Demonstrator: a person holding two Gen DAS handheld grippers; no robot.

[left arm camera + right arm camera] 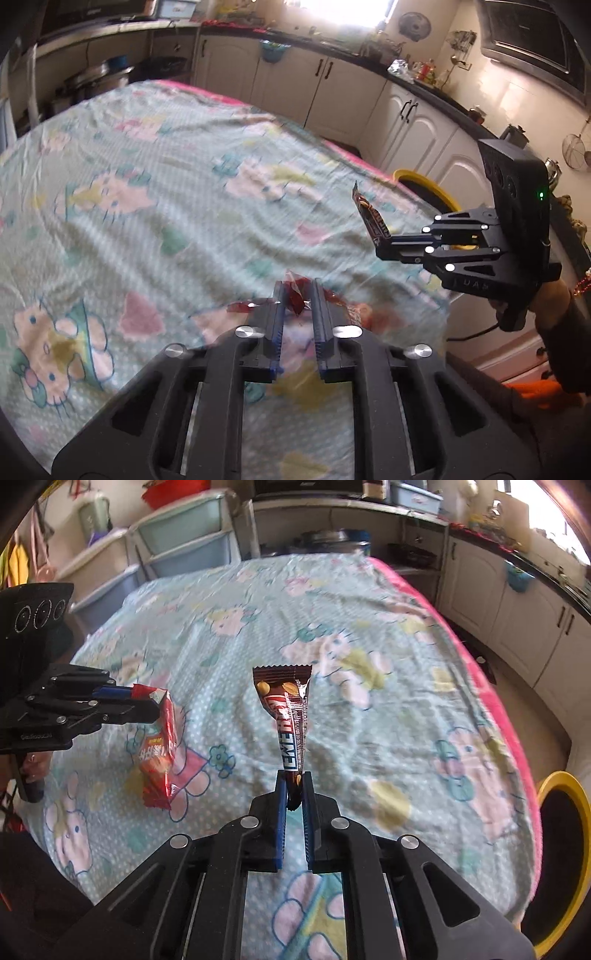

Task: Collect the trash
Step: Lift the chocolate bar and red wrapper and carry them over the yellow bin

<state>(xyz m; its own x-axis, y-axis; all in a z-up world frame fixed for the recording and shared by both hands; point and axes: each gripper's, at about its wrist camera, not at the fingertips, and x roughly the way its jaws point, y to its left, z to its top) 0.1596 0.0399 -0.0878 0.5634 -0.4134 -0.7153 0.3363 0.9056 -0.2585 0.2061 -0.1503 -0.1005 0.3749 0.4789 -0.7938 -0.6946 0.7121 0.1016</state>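
My left gripper (297, 295) is shut on a red snack wrapper (297, 297) and holds it above the table; in the right wrist view the left gripper (157, 701) shows at the left with the red wrapper (159, 749) hanging from it. My right gripper (294, 782) is shut on a brown candy bar wrapper (288, 716) that stands up from the fingers. In the left wrist view the right gripper (382, 245) is at the right, holding the brown wrapper (369, 218) over the table's right edge.
The table is covered by a light green cartoon-print cloth (166, 192) with a pink border (480, 686). A yellow-rimmed bin (561, 853) stands on the floor beside the table's right side; it also shows in the left wrist view (424, 188). Kitchen cabinets (332, 92) line the walls.
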